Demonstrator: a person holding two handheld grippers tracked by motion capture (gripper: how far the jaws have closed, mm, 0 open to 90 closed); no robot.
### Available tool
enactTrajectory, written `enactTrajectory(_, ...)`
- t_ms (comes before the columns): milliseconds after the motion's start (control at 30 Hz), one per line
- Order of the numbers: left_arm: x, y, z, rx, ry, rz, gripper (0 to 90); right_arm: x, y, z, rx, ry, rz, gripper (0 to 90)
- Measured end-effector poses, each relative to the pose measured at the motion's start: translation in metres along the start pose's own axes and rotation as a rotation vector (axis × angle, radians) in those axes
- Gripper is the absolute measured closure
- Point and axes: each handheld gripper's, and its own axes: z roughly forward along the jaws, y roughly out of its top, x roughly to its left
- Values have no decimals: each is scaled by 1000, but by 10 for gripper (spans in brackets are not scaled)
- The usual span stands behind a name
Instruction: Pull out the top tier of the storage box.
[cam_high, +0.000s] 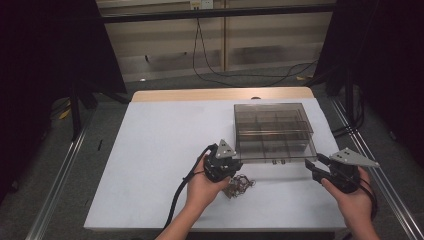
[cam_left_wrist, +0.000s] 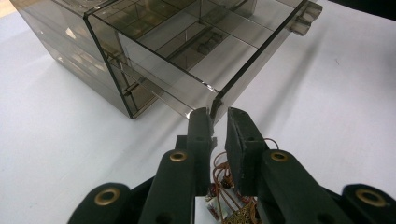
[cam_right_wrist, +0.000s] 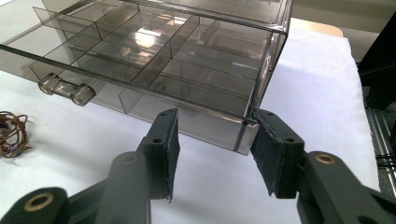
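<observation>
My left gripper (cam_left_wrist: 218, 140) is nearly shut over the tangled necklace (cam_high: 239, 185), which lies on the white table (cam_high: 160, 150) just in front of the smoky plastic drawer box (cam_high: 274, 131); whether it's gripped I can't tell. Right gripper (cam_right_wrist: 217, 149) is half open, empty, beside the drawer corner. Necklace looks light, floppy, snag-prone; I'd pinch a bunched clump, not one strand.

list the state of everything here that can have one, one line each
drawer box: upright on the table
drawer: pulled partway out, its compartments look empty
jewellery tangle: loose heap on the table, beside the left gripper
left gripper: jaws nearly shut, tips at the drawer's front corner, grip unclear
right gripper: jaws open, nothing between them, just short of the drawer's other front corner
</observation>
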Motion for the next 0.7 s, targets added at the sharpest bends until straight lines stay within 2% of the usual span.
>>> enactTrajectory(700,-3,-1,0,16,-4,-2,795,1,-2,-2,7,2,-7,525)
